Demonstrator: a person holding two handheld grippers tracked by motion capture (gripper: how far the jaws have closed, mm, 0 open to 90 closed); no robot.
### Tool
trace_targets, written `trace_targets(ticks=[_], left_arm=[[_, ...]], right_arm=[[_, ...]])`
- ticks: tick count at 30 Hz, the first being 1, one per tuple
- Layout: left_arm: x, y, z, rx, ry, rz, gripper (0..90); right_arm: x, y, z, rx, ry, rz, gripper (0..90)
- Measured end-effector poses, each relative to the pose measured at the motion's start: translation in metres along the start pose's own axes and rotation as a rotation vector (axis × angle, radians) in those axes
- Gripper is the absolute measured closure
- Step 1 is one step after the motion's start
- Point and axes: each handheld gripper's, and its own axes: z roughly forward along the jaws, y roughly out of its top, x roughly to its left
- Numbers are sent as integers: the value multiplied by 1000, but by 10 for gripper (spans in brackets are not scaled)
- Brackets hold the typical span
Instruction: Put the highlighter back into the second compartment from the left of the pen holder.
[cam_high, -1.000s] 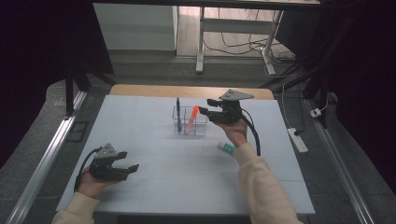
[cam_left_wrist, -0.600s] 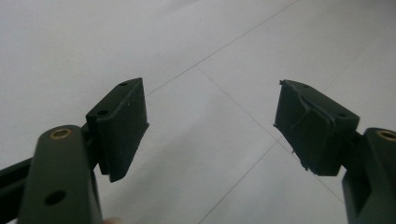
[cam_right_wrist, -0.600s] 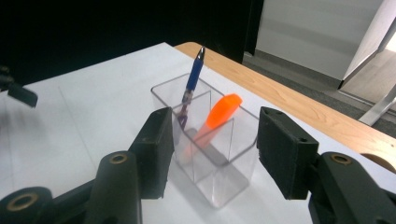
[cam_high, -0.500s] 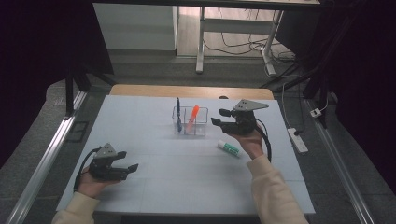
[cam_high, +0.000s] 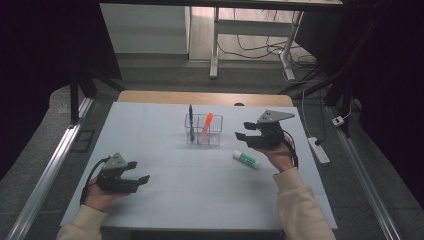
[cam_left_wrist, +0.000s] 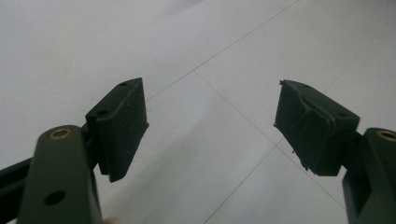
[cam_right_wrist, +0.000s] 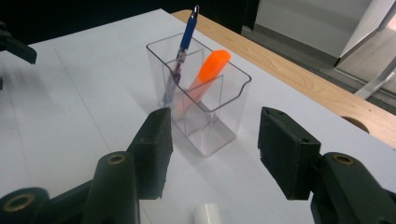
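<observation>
Clear plastic pen holder (cam_high: 204, 131) stands near the middle of the white table (cam_high: 150, 130), holding a blue pen (cam_high: 191, 117) and an orange marker (cam_high: 206, 124), both leaning upright. White glue stick (cam_high: 246, 159) lies flat just in front of the holder toward the person, long axis slanting across the table, directly below the right gripper (cam_high: 250, 134), which hovers with jaws apart and nothing between them. Left gripper (cam_high: 136, 171) rests well apart at the near left, jaws wide, empty. Right hand is much the nearer; likely reach is downward.
</observation>
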Motion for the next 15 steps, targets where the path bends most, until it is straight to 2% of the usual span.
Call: trace_targets(ticks=[7,15], left_arm=[[0,0,0,1,2,1,249],[0,0,-1,1,1,5,249]], right_arm=[[-3,-3,-6,36,9,-4,447],[-8,-8,-6,118,15,7,439]])
